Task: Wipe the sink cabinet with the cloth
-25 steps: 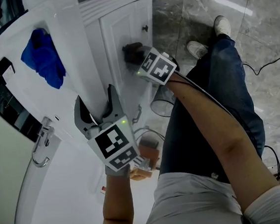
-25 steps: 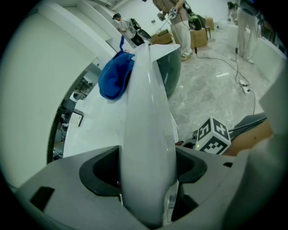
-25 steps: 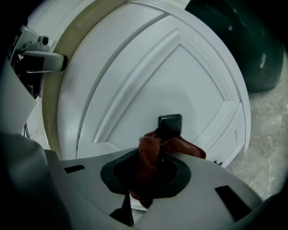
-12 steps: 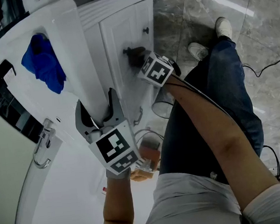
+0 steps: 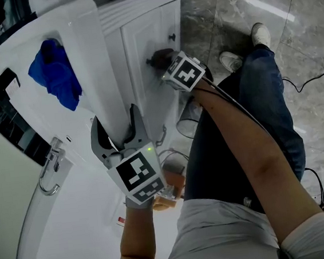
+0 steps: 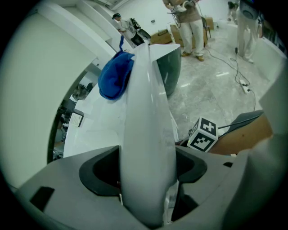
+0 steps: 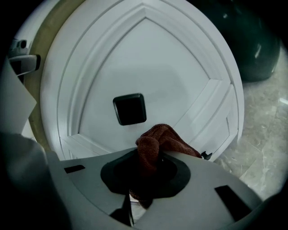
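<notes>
My right gripper point(image 7: 146, 168) clamps a crumpled brown terry cloth point(image 7: 156, 140). Its length runs forward between the jaws, pointing at the white cabinet door point(image 7: 180, 85). My left gripper point(image 6: 148, 182) has its jaws closed on the white countertop edge point(image 6: 146, 112).

Upper left, a rag point(image 5: 55, 74) lies on the counter point(image 5: 19, 96). At centre the left gripper point(image 5: 113, 117) clasps the rim point(image 5: 92, 58). Up and right of it, the right gripper point(image 5: 163, 66) holds the cloth point(image 5: 156, 56) at the cabinet door point(image 5: 139, 45).
</notes>
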The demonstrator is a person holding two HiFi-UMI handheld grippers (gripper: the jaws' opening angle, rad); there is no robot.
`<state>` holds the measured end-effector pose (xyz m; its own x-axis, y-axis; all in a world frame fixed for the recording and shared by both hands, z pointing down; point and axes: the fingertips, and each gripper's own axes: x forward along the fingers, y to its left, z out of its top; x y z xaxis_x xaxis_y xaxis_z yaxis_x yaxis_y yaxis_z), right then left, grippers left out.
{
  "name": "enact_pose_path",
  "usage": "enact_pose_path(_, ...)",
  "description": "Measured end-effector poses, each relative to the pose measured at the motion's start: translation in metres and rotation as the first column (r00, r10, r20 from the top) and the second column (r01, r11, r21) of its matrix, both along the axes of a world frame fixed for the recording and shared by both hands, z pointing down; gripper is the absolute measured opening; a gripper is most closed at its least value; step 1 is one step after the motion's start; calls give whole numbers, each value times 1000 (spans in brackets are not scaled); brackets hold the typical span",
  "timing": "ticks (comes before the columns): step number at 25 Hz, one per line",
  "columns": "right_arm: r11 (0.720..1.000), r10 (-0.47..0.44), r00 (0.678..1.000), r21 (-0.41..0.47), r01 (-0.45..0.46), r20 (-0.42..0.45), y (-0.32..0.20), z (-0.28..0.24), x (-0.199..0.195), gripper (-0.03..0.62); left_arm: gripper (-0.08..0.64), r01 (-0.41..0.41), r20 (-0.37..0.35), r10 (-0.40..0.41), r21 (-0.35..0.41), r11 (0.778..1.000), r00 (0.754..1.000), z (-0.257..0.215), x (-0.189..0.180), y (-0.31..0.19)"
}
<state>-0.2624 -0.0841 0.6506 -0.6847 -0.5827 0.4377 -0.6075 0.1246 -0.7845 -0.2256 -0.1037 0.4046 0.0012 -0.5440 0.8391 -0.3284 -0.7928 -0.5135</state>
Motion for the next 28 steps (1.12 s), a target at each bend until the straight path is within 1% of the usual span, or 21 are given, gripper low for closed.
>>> enact_pose_path(3,999,42,999,-3,-42,-2,-8,1,17,64,314,-3,1,3,4,1000,1000,0,0,0)
enact_pose_path(5,994,106,994,2,-106,-20,-16,4,38,64,314,-4,-1,4,5,1000,1000,0,0,0)
enact_pose_path(9,965,262,962,2,-263,-79,-32,15,100,64,314,-1,2,1,4,1000,1000,-1,1,0)
enact_pose_path(12,948,316,944,-11,-318,-95,-37,24,122,64,314,-2,4,2,7,1000,1000,-1,1,0)
enact_pose_path(18,944,327,939,-9,-330,-108,-42,30,121,64,313,-2,3,2,9,1000,1000,-1,1,-1)
enact_pose_path(21,948,316,943,-9,-318,-106,-38,31,115,64,314,-3,4,3,9,1000,1000,-1,1,0)
enact_pose_path(28,968,251,963,9,-251,-94,-22,33,73,63,314,-5,10,5,16,1000,1000,0,1,-1)
